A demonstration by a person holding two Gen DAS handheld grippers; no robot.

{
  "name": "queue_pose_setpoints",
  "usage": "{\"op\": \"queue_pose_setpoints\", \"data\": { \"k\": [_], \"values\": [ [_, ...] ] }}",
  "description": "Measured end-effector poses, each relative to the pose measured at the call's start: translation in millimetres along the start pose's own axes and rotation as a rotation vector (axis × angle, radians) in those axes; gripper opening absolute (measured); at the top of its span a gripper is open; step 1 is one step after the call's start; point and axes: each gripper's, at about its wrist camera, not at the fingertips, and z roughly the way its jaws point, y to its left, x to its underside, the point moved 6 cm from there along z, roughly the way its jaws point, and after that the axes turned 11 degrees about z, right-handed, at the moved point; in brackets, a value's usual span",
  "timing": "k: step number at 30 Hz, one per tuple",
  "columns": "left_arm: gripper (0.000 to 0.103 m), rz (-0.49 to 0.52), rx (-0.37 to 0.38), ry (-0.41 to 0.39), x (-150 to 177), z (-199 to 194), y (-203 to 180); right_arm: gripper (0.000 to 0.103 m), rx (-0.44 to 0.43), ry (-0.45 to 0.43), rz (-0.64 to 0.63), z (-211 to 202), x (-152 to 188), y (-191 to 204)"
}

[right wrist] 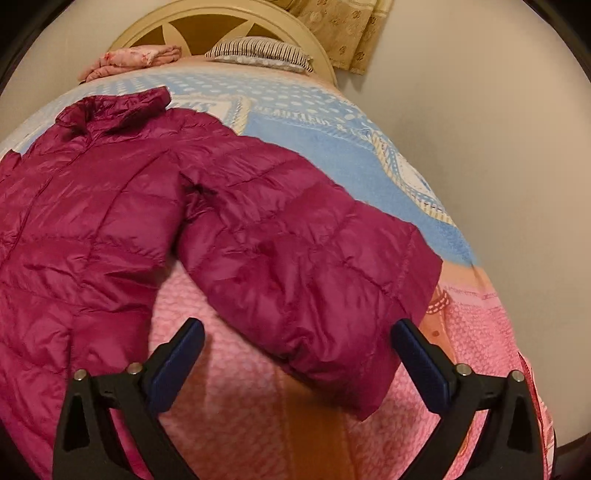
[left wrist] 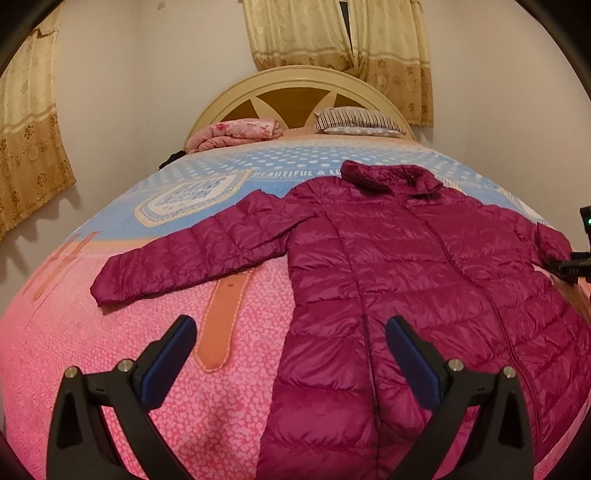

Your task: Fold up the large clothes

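Observation:
A magenta quilted puffer coat (left wrist: 406, 258) lies flat on the bed, front up, with its collar toward the headboard. Its one sleeve (left wrist: 184, 254) stretches out to the left in the left wrist view. My left gripper (left wrist: 291, 328) hovers open over the coat's lower left edge, with nothing pressed between its blue pads. In the right wrist view the coat's body (right wrist: 92, 221) fills the left side and the other sleeve (right wrist: 295, 258) runs down to the right. The cuff end of that sleeve lies between the wide-apart fingers of my right gripper (right wrist: 297, 332), and the pads do not touch it.
The bed cover (left wrist: 110, 350) is pink near me and blue farther off. A striped pillow (left wrist: 354, 120) and a folded pink blanket (left wrist: 236, 133) lie by the curved headboard (left wrist: 295, 85). Curtains (left wrist: 332, 33) hang behind. A bare wall (right wrist: 498, 129) runs close along the bed's right side.

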Motion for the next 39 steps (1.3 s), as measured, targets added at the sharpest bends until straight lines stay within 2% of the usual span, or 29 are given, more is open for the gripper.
{"op": "queue_pose_setpoints", "data": {
  "k": [6,8,9,10,18,21,23,25,26,27,28,29,30,31,33,39],
  "values": [
    [0.103,0.010,0.014,0.007,0.7,-1.1,-9.5,0.029,-0.061,-0.036,0.098,-12.9,-8.6,-21.7],
    [0.103,0.013,0.022,0.002,-0.3,-3.2,-11.8,0.019,-0.061,-0.073,0.120,-24.0,-14.5,-30.0],
    [0.103,0.014,0.023,0.000,-0.9,-4.1,-12.8,0.010,-0.064,-0.086,0.128,-27.3,-18.1,-31.8],
    [0.103,0.015,0.024,-0.001,-1.3,-5.2,-13.6,0.007,-0.064,-0.101,0.140,-33.0,-21.9,-35.5],
    [0.103,-0.011,0.033,-0.010,-2.7,-8.4,-8.0,0.002,-0.081,-0.186,0.160,-68.6,-49.4,-40.4],
    [0.103,-0.026,0.041,-0.009,-1.7,-8.4,-4.7,0.002,-0.111,-0.134,0.125,-67.8,-49.6,-28.3],
    [0.103,-0.030,0.041,-0.010,-1.0,-8.6,-3.2,0.003,-0.082,-0.140,0.084,-65.1,-46.0,-16.5],
    [0.103,-0.030,0.042,-0.011,-0.4,-8.8,-2.0,0.004,-0.097,-0.126,0.043,-58.3,-41.1,-3.9],
    [0.103,-0.030,0.040,-0.010,-0.1,-8.9,-1.4,0.007,-0.107,-0.102,0.029,-53.1,-36.8,2.5],
    [0.103,-0.030,0.038,-0.009,0.1,-9.0,-0.8,0.021,-0.104,-0.092,0.023,-49.5,-34.4,6.3],
    [0.103,-0.032,0.038,-0.009,0.3,-8.9,0.4,0.041,-0.083,-0.082,0.007,-44.2,-31.1,11.3],
    [0.103,-0.034,0.036,-0.008,0.8,-8.6,2.0,0.092,-0.086,-0.068,-0.007,-39.4,-27.8,17.1],
    [0.103,-0.036,0.035,-0.006,1.1,-8.2,3.5,0.100,-0.104,-0.073,-0.008,-38.4,-25.5,20.8],
    [0.103,-0.037,0.033,-0.005,1.7,-7.6,5.1,0.100,-0.117,-0.078,-0.006,-37.9,-23.7,24.4],
    [0.103,-0.046,0.033,-0.001,3.3,-6.0,7.7,0.100,-0.091,-0.100,-0.005,-37.9,-22.8,25.3],
    [0.103,-0.041,0.041,0.012,5.8,-1.5,4.1,0.100,0.002,-0.066,-0.053,-15.6,-18.8,27.4]
  ]
}}
